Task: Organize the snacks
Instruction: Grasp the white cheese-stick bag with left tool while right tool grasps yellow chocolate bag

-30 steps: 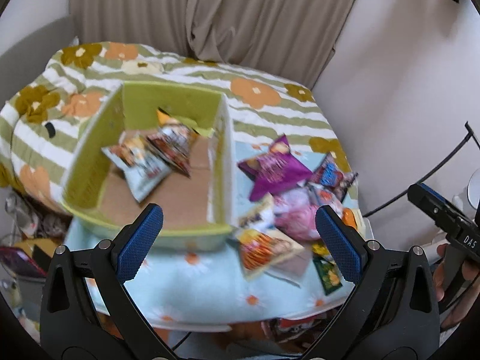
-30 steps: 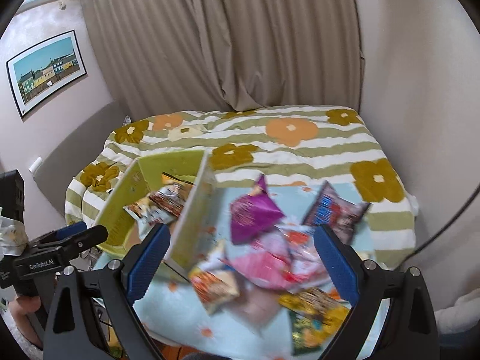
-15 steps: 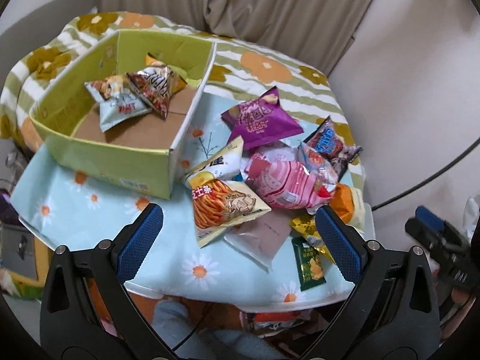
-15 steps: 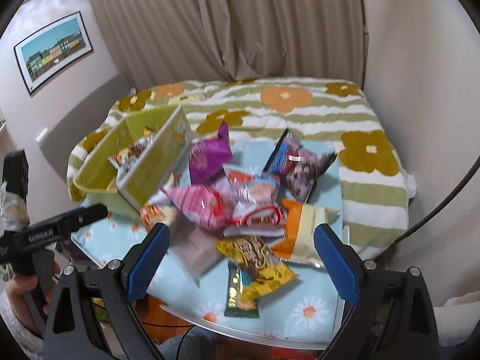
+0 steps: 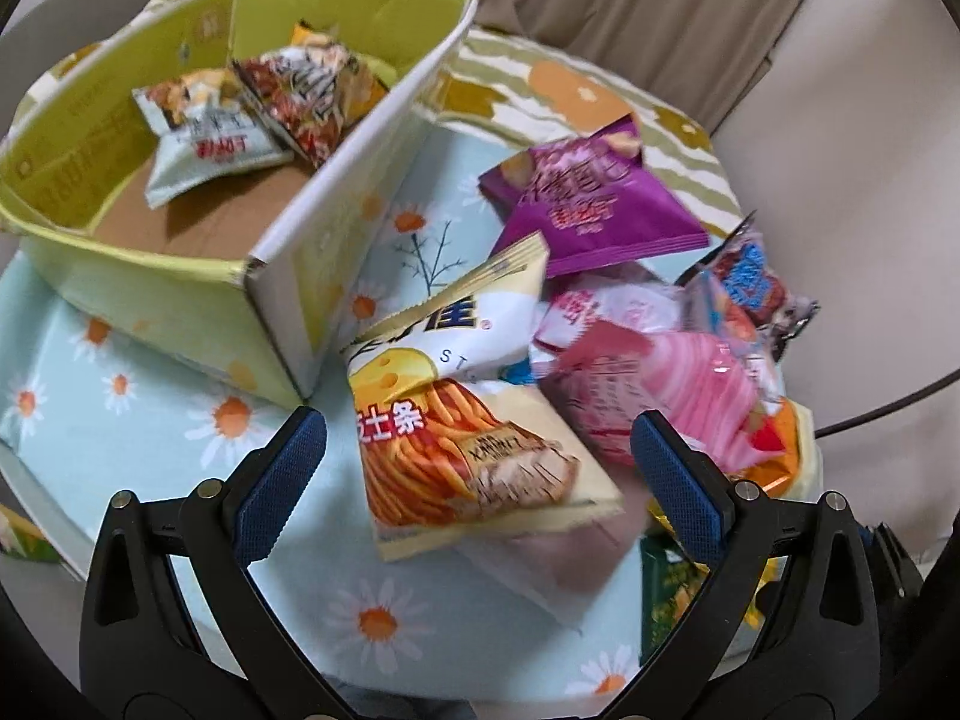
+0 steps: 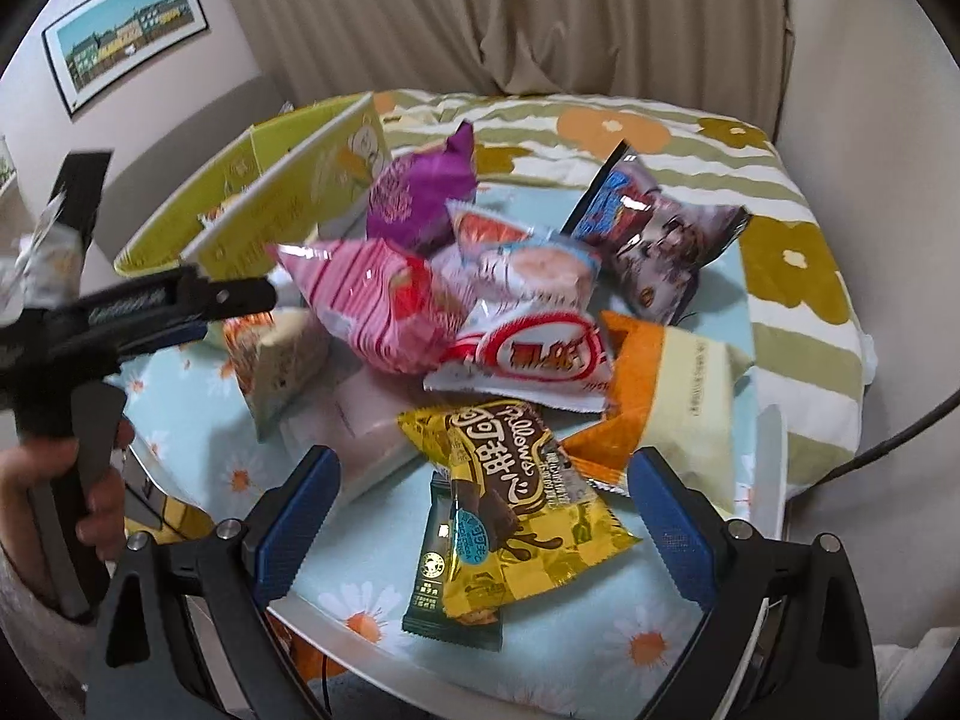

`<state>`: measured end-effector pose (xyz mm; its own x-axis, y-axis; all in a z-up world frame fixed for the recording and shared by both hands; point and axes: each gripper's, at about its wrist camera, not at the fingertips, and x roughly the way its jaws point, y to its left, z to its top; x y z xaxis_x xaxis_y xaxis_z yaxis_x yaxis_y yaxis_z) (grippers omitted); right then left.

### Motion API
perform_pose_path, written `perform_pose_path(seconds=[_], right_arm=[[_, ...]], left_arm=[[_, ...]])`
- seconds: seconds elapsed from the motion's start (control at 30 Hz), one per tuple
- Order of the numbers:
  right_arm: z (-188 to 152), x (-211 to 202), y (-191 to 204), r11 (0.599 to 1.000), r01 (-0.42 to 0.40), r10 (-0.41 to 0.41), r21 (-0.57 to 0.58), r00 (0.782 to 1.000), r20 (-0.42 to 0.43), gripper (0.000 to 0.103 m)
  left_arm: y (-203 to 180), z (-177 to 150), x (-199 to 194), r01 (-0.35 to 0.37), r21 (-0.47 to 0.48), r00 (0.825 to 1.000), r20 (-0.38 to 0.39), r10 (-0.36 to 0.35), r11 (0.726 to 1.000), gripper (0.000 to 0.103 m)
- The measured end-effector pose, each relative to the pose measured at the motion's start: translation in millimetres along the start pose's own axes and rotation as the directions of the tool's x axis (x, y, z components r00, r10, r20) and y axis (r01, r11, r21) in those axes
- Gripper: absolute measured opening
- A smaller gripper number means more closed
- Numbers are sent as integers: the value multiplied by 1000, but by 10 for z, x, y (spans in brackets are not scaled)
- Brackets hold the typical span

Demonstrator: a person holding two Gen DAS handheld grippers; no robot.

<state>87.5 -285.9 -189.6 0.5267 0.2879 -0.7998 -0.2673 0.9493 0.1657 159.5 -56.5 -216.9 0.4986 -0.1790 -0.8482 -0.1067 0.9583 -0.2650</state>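
Note:
A pile of snack bags lies on a small table with a daisy cloth (image 5: 384, 618). My left gripper (image 5: 480, 438) stands open just above a yellow fries bag (image 5: 462, 450), nothing between its blue pads. To the left a green cardboard box (image 5: 150, 276) holds a white bag (image 5: 204, 150) and a red-brown bag (image 5: 306, 96). A purple bag (image 5: 588, 204) and a pink striped bag (image 5: 678, 384) lie beyond. My right gripper (image 6: 486, 480) is open over a yellow chocolate bag (image 6: 516, 492); a dark green packet (image 6: 444, 564) lies under that bag. The left gripper (image 6: 240, 297) shows at the left of the right wrist view.
A bed with a striped flower cover (image 6: 792, 252) stands right behind the table. Curtains (image 6: 480, 12) hang at the back and a framed picture (image 6: 129, 30) is on the left wall. A black cable (image 6: 900, 432) runs at the right. A hand (image 6: 96, 492) grips the left tool.
Both grippers have come down and closer to the table; the snack pile now fills each view. Both stay open with nothing held.

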Motion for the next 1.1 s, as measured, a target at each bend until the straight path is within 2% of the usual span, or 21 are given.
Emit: perform_pose_path(seconds=[0.2,0.3,0.43,0.57,0.67,0.73,0.8,1.03,1.1], right_arm=[[-38,230,39,999,10,-11,-44,999,-34,93],[-46,299,70,998,12,-16,-67,999,-47,88],[-51,360,78,998,-3,-1,-68,998,-66,85],[-47,406,93,997,2,-8,-73,997,-75,85],[-35,430,80,997,4,-10,-74,997,-83,85],[-26,455,68,997,7,-14,-76,996,-90,84],[-18,492,59,997,4,-13,-78,995,-103,76],[-4,583,70,994,12,-24,-108,993,-113,73],[-2,597,71,994,17,-29,-108,993,-112,69]], left_arm=[[62,21,252,-4,2,999,-42,5,1000,100],[82,31,341,3,0,998,-59,-3,1000,94],[95,47,463,2,7,996,-90,-1,1000,75],[113,30,556,34,16,991,-132,-31,999,63],[102,20,547,40,40,990,-135,-34,998,59],[103,4,525,50,51,990,-137,-42,997,57],[112,-9,493,51,65,989,-139,-41,997,57],[180,-66,370,59,83,989,-141,-47,995,56],[174,-74,337,61,88,989,-139,-49,994,56]])
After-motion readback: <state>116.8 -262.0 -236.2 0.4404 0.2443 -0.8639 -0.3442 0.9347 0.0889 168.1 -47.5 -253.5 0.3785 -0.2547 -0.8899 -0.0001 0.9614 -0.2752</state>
